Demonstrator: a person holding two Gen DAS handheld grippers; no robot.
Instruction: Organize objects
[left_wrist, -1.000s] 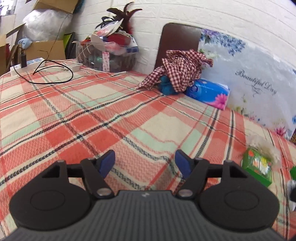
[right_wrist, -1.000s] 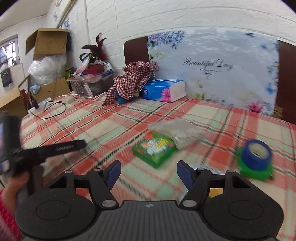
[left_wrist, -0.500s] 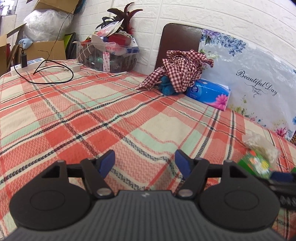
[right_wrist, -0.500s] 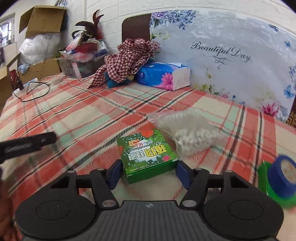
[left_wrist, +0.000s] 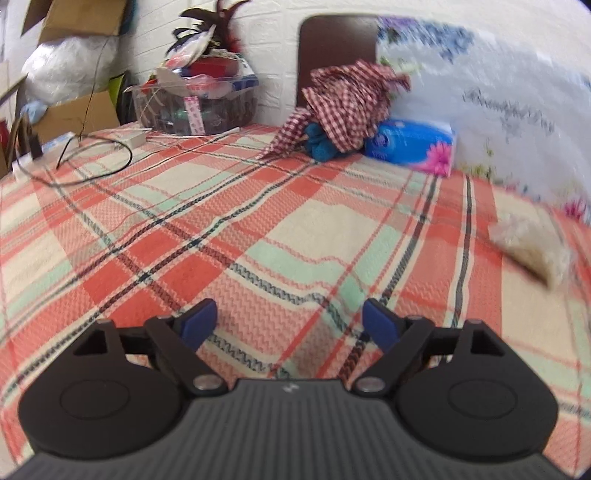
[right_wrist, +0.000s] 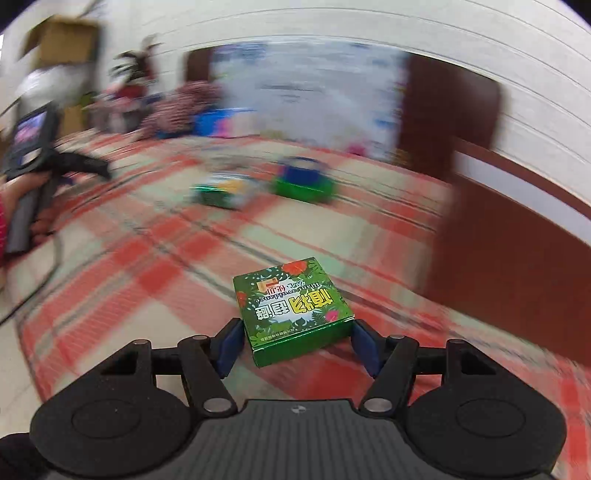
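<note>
My right gripper (right_wrist: 293, 341) is shut on a small green box (right_wrist: 291, 306) with a leaf print and yellow lettering, held above the plaid tablecloth (right_wrist: 155, 258). A blue tape roll on a green one (right_wrist: 303, 177) and another green packet (right_wrist: 219, 190) lie blurred farther back. My left gripper (left_wrist: 290, 325) is open and empty, low over the tablecloth (left_wrist: 258, 229). A clear bag of small white pieces (left_wrist: 532, 243) lies to its right. The left gripper also shows in the right wrist view (right_wrist: 33, 173), held by a hand.
A checked red cloth (left_wrist: 351, 99) over a blue item, a blue tissue pack (left_wrist: 410, 146), a clear bin of clutter (left_wrist: 195, 107) and a black cable (left_wrist: 92, 158) sit along the far side. A floral board (left_wrist: 498, 110) leans on the wall. A brown headboard (right_wrist: 517, 240) stands at right.
My right gripper closed on the green box, lifted it and swung it to the right, away from the bag. My left gripper shifted a little; its view turned slightly.
</note>
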